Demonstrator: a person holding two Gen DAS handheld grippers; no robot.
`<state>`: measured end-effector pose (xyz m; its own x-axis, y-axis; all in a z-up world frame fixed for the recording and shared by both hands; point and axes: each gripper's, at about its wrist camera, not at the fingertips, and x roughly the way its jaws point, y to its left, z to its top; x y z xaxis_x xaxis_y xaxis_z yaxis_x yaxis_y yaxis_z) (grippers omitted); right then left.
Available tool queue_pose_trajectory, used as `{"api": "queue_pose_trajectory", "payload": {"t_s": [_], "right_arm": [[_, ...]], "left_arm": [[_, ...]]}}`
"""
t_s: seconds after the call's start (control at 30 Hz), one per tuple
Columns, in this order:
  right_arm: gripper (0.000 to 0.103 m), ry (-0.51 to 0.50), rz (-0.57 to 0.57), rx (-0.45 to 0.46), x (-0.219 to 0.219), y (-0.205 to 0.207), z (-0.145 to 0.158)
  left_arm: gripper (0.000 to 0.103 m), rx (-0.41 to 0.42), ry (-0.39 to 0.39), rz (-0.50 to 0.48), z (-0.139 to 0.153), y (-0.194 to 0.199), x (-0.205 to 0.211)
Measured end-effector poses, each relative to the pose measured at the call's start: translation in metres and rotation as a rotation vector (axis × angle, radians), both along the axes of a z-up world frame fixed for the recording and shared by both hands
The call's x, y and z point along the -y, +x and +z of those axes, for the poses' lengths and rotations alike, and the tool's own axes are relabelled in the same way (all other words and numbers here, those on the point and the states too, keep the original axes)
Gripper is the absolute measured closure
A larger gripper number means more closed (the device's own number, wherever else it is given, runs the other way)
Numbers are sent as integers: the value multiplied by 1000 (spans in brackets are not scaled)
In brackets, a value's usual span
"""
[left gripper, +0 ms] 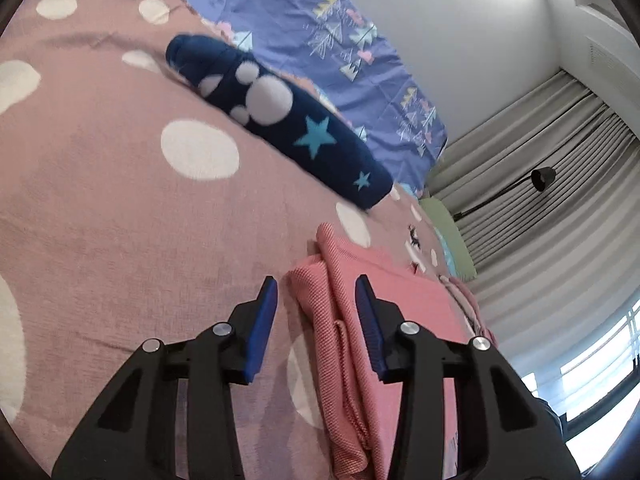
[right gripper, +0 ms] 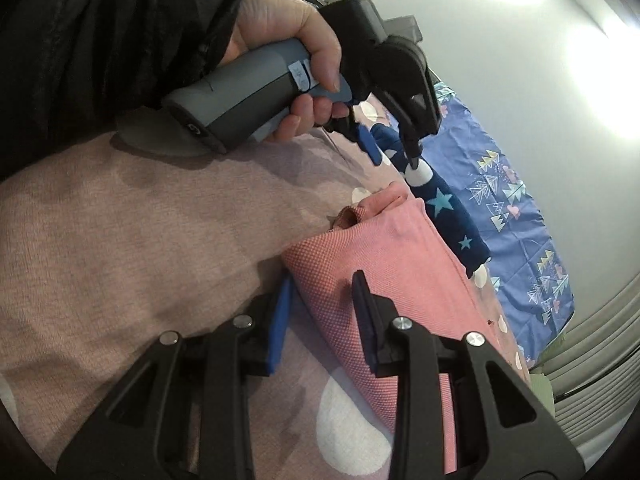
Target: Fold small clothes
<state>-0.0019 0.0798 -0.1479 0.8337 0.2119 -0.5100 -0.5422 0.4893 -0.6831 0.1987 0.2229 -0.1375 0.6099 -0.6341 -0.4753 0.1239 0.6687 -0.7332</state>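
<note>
Both grippers straddling the pink knit garment (left gripper: 344, 288) on the bed (left gripper: 120, 240).
Left gripper (left gripper: 316, 292) and right gripper (right gripper: 320, 284) part-open around folded edges, not visibly pinching; presumably set for the next fold.

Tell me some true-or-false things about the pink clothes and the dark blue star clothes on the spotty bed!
1. The pink garment lies on a pink blanket with white dots. True.
2. The navy garment has yellow stripes. False: it has blue stars and white round shapes.
3. The left hand-held gripper has its fingers on either side of a bunched pink fold. True.
4. The right hand-held gripper is over the navy garment. False: it is at the pink garment's edge.
5. The sheet beyond the navy garment is plain green. False: it is purple-blue with little tree shapes.
</note>
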Motion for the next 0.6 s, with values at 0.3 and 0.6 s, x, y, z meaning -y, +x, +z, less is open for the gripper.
{"api": "queue_pose_trajectory", "payload": {"t_s": [0.3,0.6], "right_arm": [[72,2,-3,-6,0,0,0],[72,-12,-8,14,-2,-6,-2]], "left_arm": [[102,-35,-31,24,-17,26,14],[101,83,-127,178,1,3,-30]]}}
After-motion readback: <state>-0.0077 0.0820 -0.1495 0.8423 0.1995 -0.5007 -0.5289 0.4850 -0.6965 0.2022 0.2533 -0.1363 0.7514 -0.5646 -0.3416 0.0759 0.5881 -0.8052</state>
